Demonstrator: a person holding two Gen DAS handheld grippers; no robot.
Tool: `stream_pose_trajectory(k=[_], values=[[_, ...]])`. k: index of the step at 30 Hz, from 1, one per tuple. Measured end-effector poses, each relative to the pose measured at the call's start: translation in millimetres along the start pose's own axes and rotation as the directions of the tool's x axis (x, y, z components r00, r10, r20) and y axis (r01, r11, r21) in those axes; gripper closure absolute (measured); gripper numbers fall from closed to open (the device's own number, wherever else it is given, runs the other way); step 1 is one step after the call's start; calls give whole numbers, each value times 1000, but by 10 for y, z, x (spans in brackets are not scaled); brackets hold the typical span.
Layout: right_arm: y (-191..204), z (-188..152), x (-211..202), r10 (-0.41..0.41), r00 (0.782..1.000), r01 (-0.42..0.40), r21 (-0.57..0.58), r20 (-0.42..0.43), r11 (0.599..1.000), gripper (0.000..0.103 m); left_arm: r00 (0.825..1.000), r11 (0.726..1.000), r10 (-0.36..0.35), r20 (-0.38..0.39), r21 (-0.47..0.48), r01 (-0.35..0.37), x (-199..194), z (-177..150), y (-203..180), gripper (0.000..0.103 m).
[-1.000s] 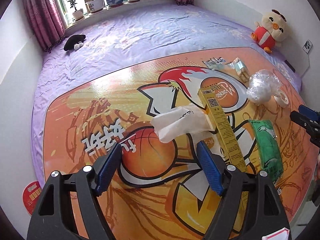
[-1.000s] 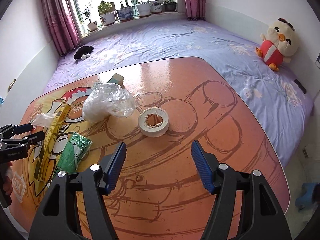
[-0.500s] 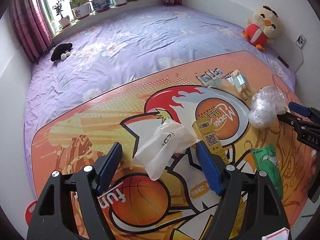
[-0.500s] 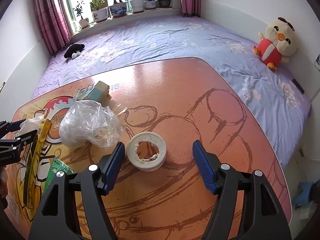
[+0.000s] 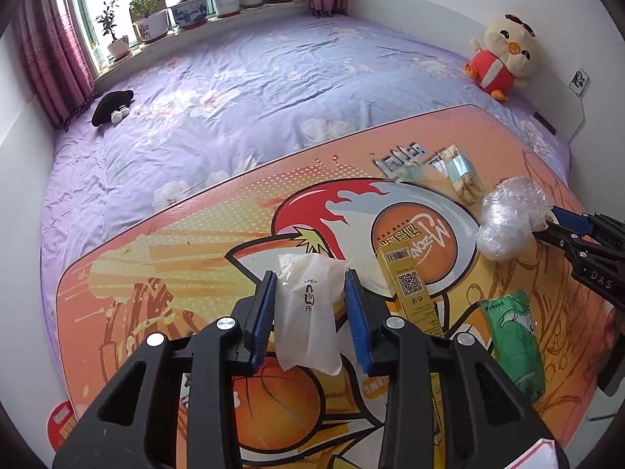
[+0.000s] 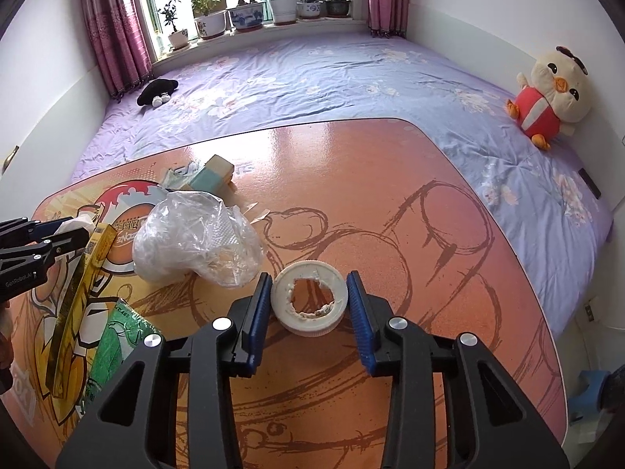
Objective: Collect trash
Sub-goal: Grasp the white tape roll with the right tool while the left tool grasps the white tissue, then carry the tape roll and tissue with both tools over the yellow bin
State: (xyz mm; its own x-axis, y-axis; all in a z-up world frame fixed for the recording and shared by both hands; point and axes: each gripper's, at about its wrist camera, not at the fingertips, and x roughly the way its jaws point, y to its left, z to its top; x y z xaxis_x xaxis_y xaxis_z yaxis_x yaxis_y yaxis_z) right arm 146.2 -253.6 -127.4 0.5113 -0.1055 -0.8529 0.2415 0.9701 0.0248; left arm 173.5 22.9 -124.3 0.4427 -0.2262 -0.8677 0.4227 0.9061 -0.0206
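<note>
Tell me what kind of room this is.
Most likely a bedroom at home: a wide bed under a purple floral cover, a plush chick against the wall, potted plants on the windowsill with pink curtains.

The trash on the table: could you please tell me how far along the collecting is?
Nothing looks collected yet. In hand: the left tool brackets the white plastic bag, and the right tool brackets the tape ring; neither is lifted. Left: the clear wrap, yellow box, green packet and small box.
</note>
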Motion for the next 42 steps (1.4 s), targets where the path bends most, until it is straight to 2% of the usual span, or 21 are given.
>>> stream_pose_trajectory(k=[4,7,20,25,28,36,42], values=[[-26,-21,-18,3,1000,-3,3,-4,1000,63,1000,1000,-9,-2,-18,9,-51,-39,13,85],[-42,-45,-39,8,1000,-8,3,-8,1000,63,1000,1000,-11,-1,-25,11,-92,-50,13,89],[-182,-320,-368,35,999,-35,51,-9,998,63,1000,999,-18,23,-26,19,-433,-145,-141,90],[-297,-483,-634,31,999,-31,89,9,996,63,998,998,-55,24,28,54,-567,-236,-417,90],[-387,-606,-813,23,1000,-25,116,19,993,63,997,993,-78,20,91,76,-623,-307,-667,90],[-647,-1003,-1284,-30,998,20,180,51,983,63,984,957,-180,-15,228,178,-723,-473,-1377,90],[-1003,-1332,-1617,-80,994,59,263,68,963,63,965,899,-254,-66,353,261,-745,-588,-1982,90]])
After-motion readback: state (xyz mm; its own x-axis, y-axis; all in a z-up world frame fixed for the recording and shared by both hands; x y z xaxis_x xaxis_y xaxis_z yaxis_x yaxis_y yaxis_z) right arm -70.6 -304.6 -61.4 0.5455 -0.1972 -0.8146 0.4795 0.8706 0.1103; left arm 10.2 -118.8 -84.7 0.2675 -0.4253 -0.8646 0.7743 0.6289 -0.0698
